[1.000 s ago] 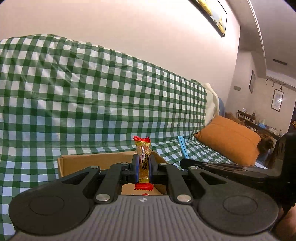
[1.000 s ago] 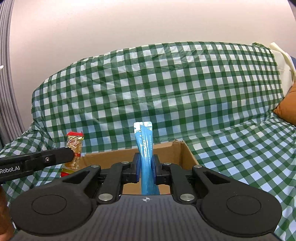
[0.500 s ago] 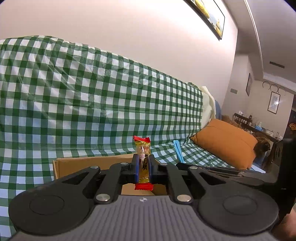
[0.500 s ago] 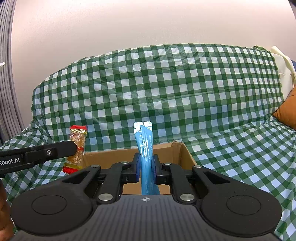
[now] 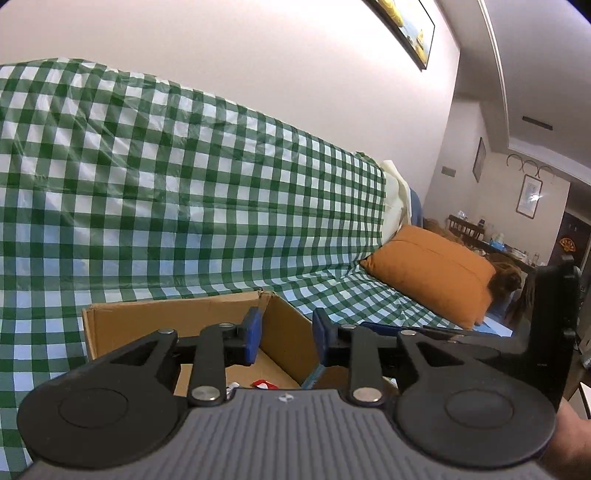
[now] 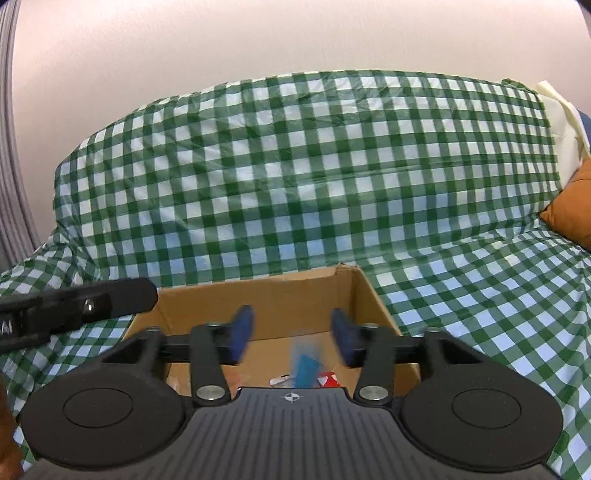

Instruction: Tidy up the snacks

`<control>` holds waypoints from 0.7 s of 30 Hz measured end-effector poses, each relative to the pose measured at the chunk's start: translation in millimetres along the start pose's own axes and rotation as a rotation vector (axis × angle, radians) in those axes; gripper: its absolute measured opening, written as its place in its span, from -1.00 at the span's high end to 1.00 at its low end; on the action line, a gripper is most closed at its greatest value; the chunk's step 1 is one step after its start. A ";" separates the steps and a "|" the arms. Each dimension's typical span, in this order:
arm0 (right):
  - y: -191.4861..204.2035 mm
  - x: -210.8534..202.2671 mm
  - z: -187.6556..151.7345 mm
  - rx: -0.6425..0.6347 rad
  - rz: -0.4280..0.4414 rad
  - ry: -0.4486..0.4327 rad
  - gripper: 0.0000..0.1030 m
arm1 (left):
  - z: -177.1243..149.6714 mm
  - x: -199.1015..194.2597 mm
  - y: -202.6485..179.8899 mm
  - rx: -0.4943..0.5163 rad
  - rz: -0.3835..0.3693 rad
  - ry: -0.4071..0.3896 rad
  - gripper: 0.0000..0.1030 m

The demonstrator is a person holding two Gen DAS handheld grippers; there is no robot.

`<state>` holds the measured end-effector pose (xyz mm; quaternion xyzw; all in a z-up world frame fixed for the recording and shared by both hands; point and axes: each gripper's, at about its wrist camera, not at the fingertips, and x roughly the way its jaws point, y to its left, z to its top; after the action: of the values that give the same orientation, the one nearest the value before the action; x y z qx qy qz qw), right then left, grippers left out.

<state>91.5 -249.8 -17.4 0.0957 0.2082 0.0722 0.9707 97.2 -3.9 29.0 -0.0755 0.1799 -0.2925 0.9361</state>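
An open cardboard box (image 5: pixel 155 317) (image 6: pixel 266 295) sits on a sofa under a green checked cover. My left gripper (image 5: pixel 284 332) hovers over the box, its jaws opening with nothing between them. A red-ended candy wrapper (image 5: pixel 264 385) lies on the box floor below it. My right gripper (image 6: pixel 291 332) is also over the box, jaws opening. A blurred blue snack stick (image 6: pixel 304 363) is dropping inside the box below them, beside a red-and-white wrapper (image 6: pixel 328 378). The left gripper's finger (image 6: pixel 92 306) shows at the left of the right wrist view.
An orange cushion (image 5: pixel 432 269) (image 6: pixel 572 210) lies on the sofa to the right of the box. The checked cover (image 5: pixel 184 184) drapes the sofa back and seat. Behind the cushion are a dining table and chairs (image 5: pixel 487 236). A framed picture (image 5: pixel 406 26) hangs on the wall.
Both grippers have let go: the candy is gone from the left jaws and lies in the box, and the blue stick has slipped out of the right jaws and falls into it.
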 end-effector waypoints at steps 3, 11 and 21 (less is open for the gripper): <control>-5.3 0.9 0.3 0.023 -0.009 0.012 -0.36 | -2.4 -1.6 -0.4 0.020 0.016 0.001 0.18; -13.7 -10.7 -0.3 0.052 -0.013 0.001 -0.85 | 5.0 -21.0 -20.6 0.130 0.070 0.051 -0.33; -23.6 -63.0 12.2 0.077 0.009 0.004 -0.99 | 8.6 -94.7 -76.2 0.086 0.292 0.064 -0.81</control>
<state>42.1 -286.0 13.0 0.1339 0.2122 0.0687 0.9656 -11.5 -11.5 83.4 0.0008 0.2060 -0.1628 0.9649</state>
